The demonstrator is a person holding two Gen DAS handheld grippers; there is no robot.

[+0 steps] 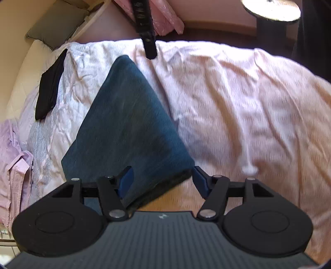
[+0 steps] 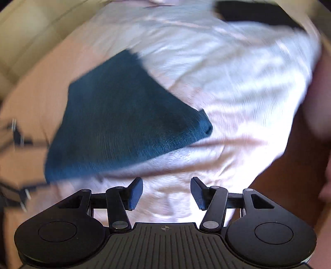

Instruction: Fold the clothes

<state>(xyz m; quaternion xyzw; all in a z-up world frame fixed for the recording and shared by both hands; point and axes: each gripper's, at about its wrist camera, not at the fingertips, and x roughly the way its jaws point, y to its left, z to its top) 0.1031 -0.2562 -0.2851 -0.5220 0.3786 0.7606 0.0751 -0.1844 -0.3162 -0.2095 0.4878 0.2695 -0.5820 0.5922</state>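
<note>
Folded teal garment (image 1: 128, 124) lies on the rumpled pink bedspread (image 1: 238, 103) (both tools' fingers spread apart).

Domestic bedroom. A bed covered by a rumpled pale pink coverlet (image 1: 238, 99) fills most of the left wrist view. A cream upholstered headboard (image 1: 19, 78) borders 1 edge of the bed, with a grey cushion (image 1: 55, 22) resting behind it. Clothing lies on the bedding: 1 folded teal garment (image 1: 128, 124), 1 folded black garment (image 1: 49, 87) and a loose lilac garment (image 1: 14, 161) near the edge. A round-topped side table (image 1: 271, 10) stands beyond the bed. The right wrist view is motion-blurred but shows the same bedding.
</note>
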